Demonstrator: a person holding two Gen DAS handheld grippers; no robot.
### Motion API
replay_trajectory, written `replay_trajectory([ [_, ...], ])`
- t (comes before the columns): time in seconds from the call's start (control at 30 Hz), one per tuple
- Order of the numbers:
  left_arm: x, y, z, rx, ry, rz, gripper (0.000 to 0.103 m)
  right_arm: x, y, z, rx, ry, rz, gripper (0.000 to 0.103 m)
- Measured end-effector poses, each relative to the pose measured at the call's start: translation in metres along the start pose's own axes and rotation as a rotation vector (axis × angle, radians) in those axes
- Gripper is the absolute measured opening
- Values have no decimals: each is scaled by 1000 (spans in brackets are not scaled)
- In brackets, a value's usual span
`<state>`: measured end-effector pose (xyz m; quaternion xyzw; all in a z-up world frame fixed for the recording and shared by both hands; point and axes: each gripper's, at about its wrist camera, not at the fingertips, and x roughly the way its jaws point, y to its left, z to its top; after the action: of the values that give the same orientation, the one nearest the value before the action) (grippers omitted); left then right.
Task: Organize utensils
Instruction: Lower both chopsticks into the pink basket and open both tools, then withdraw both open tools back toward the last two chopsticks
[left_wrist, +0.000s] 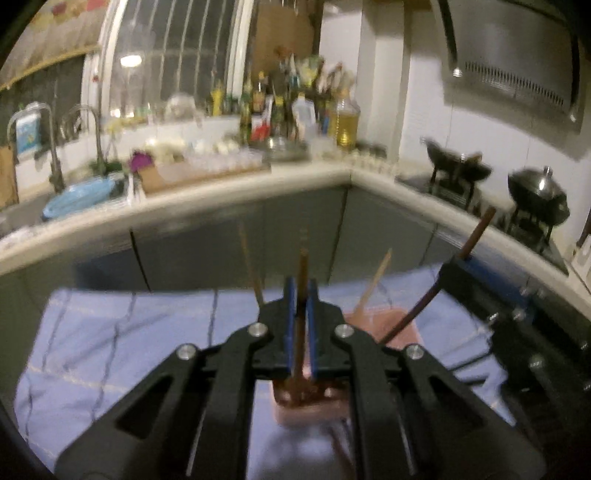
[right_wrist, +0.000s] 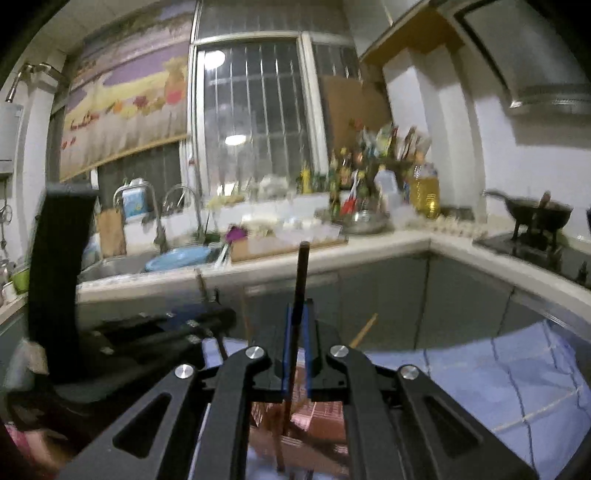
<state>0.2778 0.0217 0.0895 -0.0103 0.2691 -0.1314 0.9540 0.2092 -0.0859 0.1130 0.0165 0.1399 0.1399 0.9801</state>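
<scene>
My left gripper (left_wrist: 301, 286) is shut on a brown chopstick (left_wrist: 303, 266) that stands upright over a pink utensil holder (left_wrist: 402, 325) on the blue checked cloth (left_wrist: 110, 339). Other chopsticks (left_wrist: 371, 290) lean in the holder. My right gripper (right_wrist: 300, 308) is shut on a dark chopstick (right_wrist: 301, 273), also held upright above the same pink holder (right_wrist: 325, 413). In the left wrist view the right gripper (left_wrist: 456, 260) shows at the right with its dark chopstick (left_wrist: 476, 232). In the right wrist view the left gripper (right_wrist: 212, 308) shows at the left.
A kitchen counter (left_wrist: 258, 184) curves around the far side with a sink and blue basin (left_wrist: 81, 197), bottles (left_wrist: 295, 107) and an oil jug (left_wrist: 347, 122). Woks (left_wrist: 537, 199) sit on the stove at the right. Grey cabinet doors (left_wrist: 306, 229) stand below.
</scene>
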Motion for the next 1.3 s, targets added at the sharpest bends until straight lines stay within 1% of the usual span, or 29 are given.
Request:
replay_trajectory([
  [0.07,0,0,-8,-9,17,-2,28,-6,0,-5,7,19,15,10],
  [0.1,-3,0,-9,-13,9,1,31,-11,1,-6,9,21,23,13],
  [0.13,-9,1,-10,-20,-5,0,35,-15,4,-6,8,21,26,20],
  [0.17,-19,2,-8,-28,-25,-6,38,-21,6,-5,8,16,27,33],
  [0.2,-26,2,-6,-33,-40,-8,40,-27,8,-4,9,6,30,40],
  [0.23,-35,2,-4,-38,-58,-7,44,-37,11,-2,9,-17,28,47],
  [0.27,-50,2,-2,-43,-88,-6,47,-45,13,1,9,-44,22,47],
  [0.3,-60,1,-1,-46,-109,-9,48,-59,17,4,8,-83,18,47],
  [0.4,-103,-1,-2,-56,-203,-17,53,-89,23,11,18,-151,35,47],
  [0.47,-132,-2,-9,-61,-264,-18,62,-117,28,12,34,-204,59,47],
  [0.53,-151,-2,-18,-59,-302,-14,64,-137,30,8,39,-229,78,47],
  [0.57,-162,-2,-28,-55,-320,-2,64,-146,31,4,39,-236,85,47],
  [0.63,-171,-1,-43,-51,-326,12,68,-161,35,-10,33,-234,93,47],
  [0.67,-174,1,-57,-48,-314,25,70,-166,36,-18,29,-222,93,48],
  [0.7,-174,2,-68,-44,-298,47,70,-169,38,-33,24,-190,89,48],
  [0.73,-172,4,-77,-40,-281,70,70,-168,40,-55,14,-125,74,48],
  [0.77,-165,4,-92,-29,-240,118,70,-168,40,-55,14,-125,74,48],
  [0.8,-160,5,-101,-24,-204,150,70,-164,40,-74,15,-64,54,48],
  [0.83,-152,7,-112,-19,-158,177,70,-154,37,-103,49,49,35,48],
  [0.87,-142,8,-125,-15,-95,200,70,-154,37,-103,49,49,35,48],
  [0.9,-135,8,-134,-15,-51,215,70,-151,35,-114,73,94,28,48],
  [0.97,-126,9,-148,-13,6,239,70,-141,25,-143,159,213,9,48],
  [1.0,-121,9,-156,-10,38,249,70,-139,23,-149,183,244,5,48],
  [1.03,-121,8,-161,-9,50,251,70,-136,17,-157,220,284,-1,48],
  [1.1,-120,7,-168,-7,67,253,70,-134,12,-162,258,313,-5,48],
  [1.17,-122,6,-173,-1,68,257,70,-136,10,-159,274,306,-18,48],
  [1.3,-125,-1,-173,19,62,268,70,-140,14,-158,266,302,-14,48],
])
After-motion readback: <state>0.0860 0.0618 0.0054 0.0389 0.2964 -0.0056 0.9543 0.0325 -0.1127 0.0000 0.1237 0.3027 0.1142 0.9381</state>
